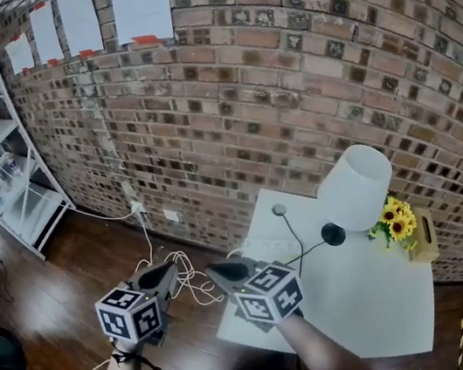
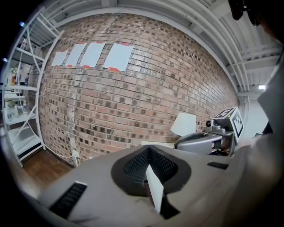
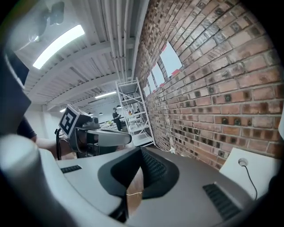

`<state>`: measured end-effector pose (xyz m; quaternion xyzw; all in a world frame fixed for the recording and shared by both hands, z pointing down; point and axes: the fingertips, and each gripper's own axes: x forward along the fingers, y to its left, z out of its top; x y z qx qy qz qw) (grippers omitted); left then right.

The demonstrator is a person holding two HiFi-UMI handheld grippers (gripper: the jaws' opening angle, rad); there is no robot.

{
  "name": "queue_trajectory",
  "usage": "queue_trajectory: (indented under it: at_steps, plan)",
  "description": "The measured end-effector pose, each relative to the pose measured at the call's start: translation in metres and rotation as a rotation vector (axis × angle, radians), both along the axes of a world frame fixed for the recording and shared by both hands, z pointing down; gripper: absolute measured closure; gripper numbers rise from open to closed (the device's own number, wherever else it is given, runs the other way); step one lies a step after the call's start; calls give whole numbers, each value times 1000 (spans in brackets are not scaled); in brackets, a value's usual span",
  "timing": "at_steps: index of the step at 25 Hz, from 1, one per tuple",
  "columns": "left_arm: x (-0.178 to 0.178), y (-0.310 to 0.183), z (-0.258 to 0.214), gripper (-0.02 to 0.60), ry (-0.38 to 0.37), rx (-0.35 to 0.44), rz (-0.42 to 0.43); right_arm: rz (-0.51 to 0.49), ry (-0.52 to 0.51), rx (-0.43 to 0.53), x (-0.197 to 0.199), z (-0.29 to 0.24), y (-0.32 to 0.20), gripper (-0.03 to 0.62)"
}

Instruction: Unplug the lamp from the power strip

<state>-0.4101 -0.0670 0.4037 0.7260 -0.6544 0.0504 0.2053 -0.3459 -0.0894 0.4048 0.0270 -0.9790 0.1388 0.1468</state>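
Holds the left tongs [image 1: 164,274] and the right tongs [image 1: 222,270] pressed together on nothing, side by side in the air at the near-left edge of the white square bench [image 1: 368,306]. Finds, farther along the bench, the white-shaded table lamp [image 1: 356,187], with its thin black cord [image 1: 294,235] trailing leftward. Cannot make out the power strip in any view. Expect a light, stiff plug on a limp cord: grip the plug body, never the cord, and brace the strip, which is probably light enough to slide.
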Motion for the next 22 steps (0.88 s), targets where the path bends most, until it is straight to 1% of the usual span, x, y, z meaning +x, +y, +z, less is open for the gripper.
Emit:
queue_trajectory:
  at_steps: [4, 8, 10, 12, 15, 19, 22]
  plan:
    - [-16, 28, 0, 572, -1, 17, -17, -9, -5, -5, -15, -2, 29, 595]
    - [-34, 47, 4, 571, -56, 14, -70, -27, 31, 9, -20, 3, 53, 595]
    - [-38, 53, 6, 571, -59, 31, -91, -20, 49, 14, -17, 6, 61, 595]
    - [-34, 57, 10, 571, -37, 42, -86, -5, 67, 16, -12, 10, 66, 595]
    - [-27, 56, 13, 571, -28, 52, -68, 19, 83, 20, -5, 11, 68, 595]
    - [-12, 52, 12, 571, -6, 59, -37, 51, 75, 31, 7, 6, 65, 595]
    - [4, 46, 3, 571, -25, 70, -17, 73, 62, 51, 23, -1, 60, 595]
